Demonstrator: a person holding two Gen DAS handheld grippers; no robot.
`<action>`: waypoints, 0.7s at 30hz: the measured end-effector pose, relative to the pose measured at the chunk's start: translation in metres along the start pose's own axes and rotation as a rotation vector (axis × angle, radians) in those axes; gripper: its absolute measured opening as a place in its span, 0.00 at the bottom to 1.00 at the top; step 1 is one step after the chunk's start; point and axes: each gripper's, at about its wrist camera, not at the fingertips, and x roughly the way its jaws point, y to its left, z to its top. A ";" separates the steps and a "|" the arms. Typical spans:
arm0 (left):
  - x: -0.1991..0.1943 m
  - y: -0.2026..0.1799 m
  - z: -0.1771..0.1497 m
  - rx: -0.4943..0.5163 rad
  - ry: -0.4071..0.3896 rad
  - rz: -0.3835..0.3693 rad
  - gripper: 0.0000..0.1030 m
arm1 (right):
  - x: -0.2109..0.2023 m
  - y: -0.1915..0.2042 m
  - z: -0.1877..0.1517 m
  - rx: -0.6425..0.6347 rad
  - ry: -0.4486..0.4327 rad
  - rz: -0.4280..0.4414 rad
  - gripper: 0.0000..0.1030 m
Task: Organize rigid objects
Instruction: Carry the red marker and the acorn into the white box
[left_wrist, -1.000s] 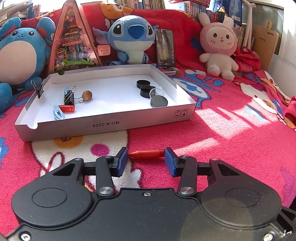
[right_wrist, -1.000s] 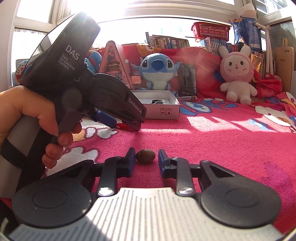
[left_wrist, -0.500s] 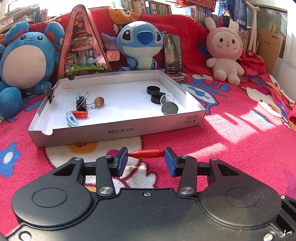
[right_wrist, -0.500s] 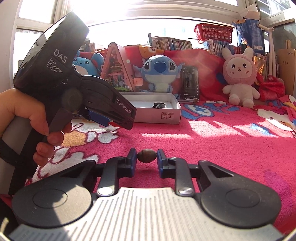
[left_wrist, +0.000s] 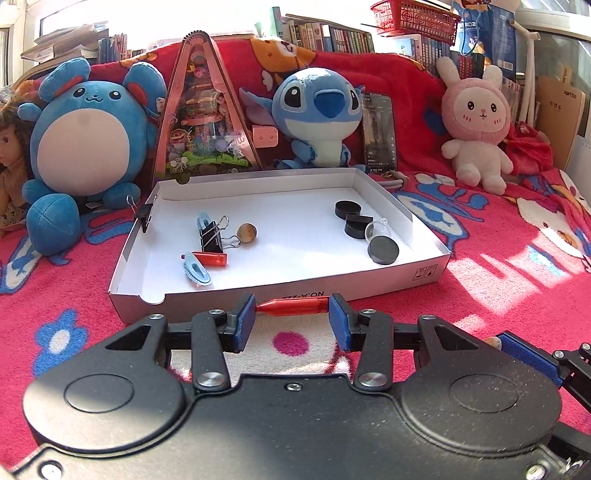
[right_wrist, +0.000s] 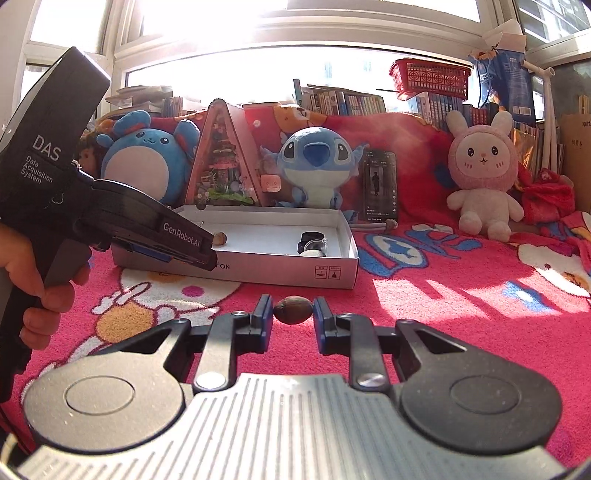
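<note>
Carrying two finds to the box (left_wrist: 207, 306): the red cap (left_wrist: 293, 307) is pinched end to end in the left gripper (left_wrist: 291, 322), jaws partly closed on it, just short of the box's front wall. The nut (right_wrist: 293, 309) sits clamped in the right gripper (right_wrist: 291, 318), jaws at their narrowest, over the blanket (right_wrist: 424, 306) off the box's front right corner. Next move, likely: lift each over the front wall and let go beside the matching cap (left_wrist: 210, 259) and nut (left_wrist: 246, 233) on the left side. Since the earlier frame both grippers are higher and nearer the box; grips unchanged.
</note>
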 end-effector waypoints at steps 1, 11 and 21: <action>0.000 0.003 0.001 -0.004 -0.004 0.005 0.40 | 0.003 0.000 0.003 0.003 0.004 0.002 0.27; 0.001 0.028 0.008 -0.050 -0.014 0.029 0.40 | 0.025 0.001 0.027 0.025 0.009 0.016 0.27; 0.004 0.050 0.011 -0.109 -0.021 0.044 0.40 | 0.044 0.006 0.043 0.048 0.022 0.042 0.27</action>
